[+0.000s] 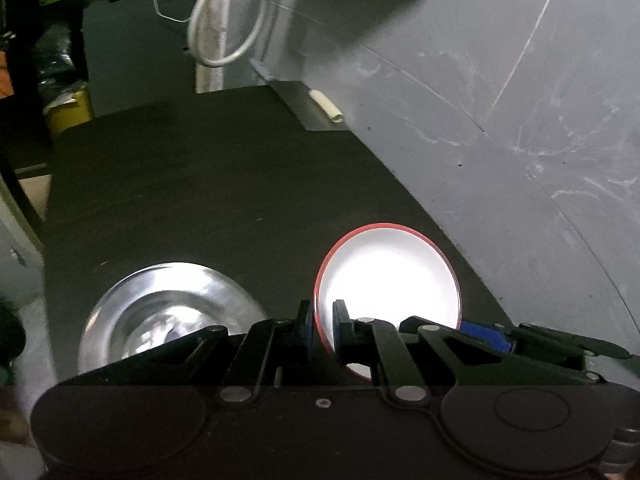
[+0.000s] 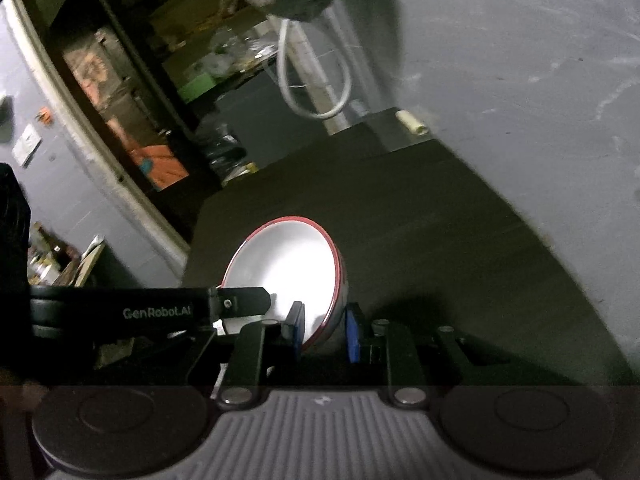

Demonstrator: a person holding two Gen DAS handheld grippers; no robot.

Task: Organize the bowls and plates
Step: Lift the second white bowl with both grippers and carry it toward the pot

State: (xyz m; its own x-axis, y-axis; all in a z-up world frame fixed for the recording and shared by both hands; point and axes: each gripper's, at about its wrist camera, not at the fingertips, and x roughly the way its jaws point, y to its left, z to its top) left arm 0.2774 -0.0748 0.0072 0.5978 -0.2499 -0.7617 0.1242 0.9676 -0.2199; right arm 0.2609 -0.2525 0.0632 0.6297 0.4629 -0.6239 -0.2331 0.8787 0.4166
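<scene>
Bowl (image 1: 388, 276), white with a red rim, is pinched at opposite edges: left gripper (image 1: 323, 330) clamped on one side, right gripper (image 2: 326, 330) on the other, above the dark surface (image 1: 192, 184). Steel plate (image 1: 160, 312) waits just beside. Keep both hands level and matched; uneven pull could twist the rim free.

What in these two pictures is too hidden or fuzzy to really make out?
- Bowl: in the left wrist view its near rim sits behind the left gripper.
- Steel plate: left wrist view, near part hidden by the gripper body, surface blurred.
- Bowl's underside: right wrist view, hidden behind the right gripper.
- Shelf clutter: right wrist view, too dark and blurred to identify.
</scene>
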